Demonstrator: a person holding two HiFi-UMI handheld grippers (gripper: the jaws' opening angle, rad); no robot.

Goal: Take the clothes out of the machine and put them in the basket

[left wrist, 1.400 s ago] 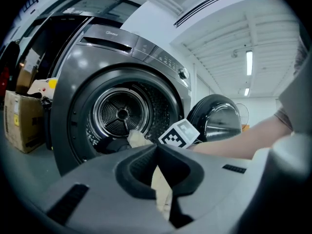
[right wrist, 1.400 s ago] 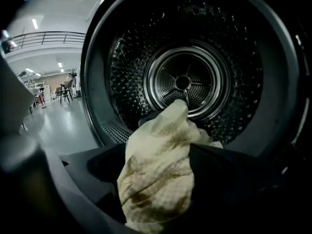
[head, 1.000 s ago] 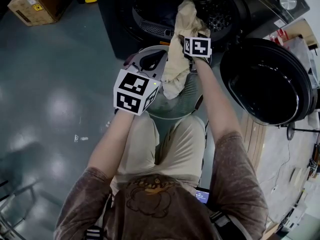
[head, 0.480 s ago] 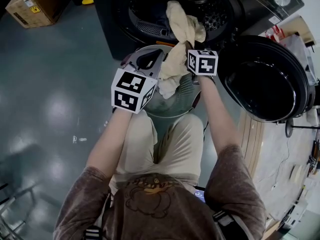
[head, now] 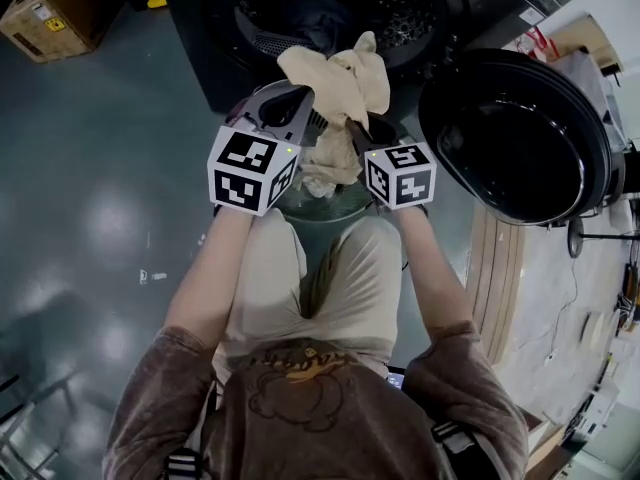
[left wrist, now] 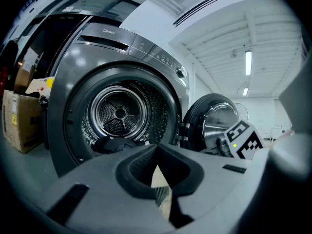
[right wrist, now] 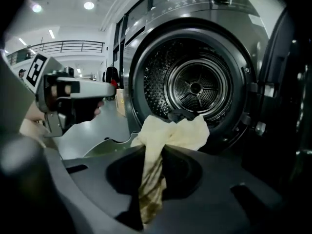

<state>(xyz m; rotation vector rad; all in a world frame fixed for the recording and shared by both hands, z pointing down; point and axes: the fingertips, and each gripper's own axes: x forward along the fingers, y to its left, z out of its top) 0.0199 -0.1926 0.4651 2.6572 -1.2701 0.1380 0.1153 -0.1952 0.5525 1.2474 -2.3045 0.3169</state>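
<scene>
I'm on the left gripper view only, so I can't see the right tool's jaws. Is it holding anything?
Observer: Yes. The right tool is clamped on a cream cloth.
Operator: Where is that cloth relative to the basket?
Observer: In the head view, its loose end hangs down over the basket.
Operator: Is it free of the machine?
Observer: It looks so. In the right gripper view the cloth bunches at the tool's tips, in front of the machine opening rather than inside it.
</scene>
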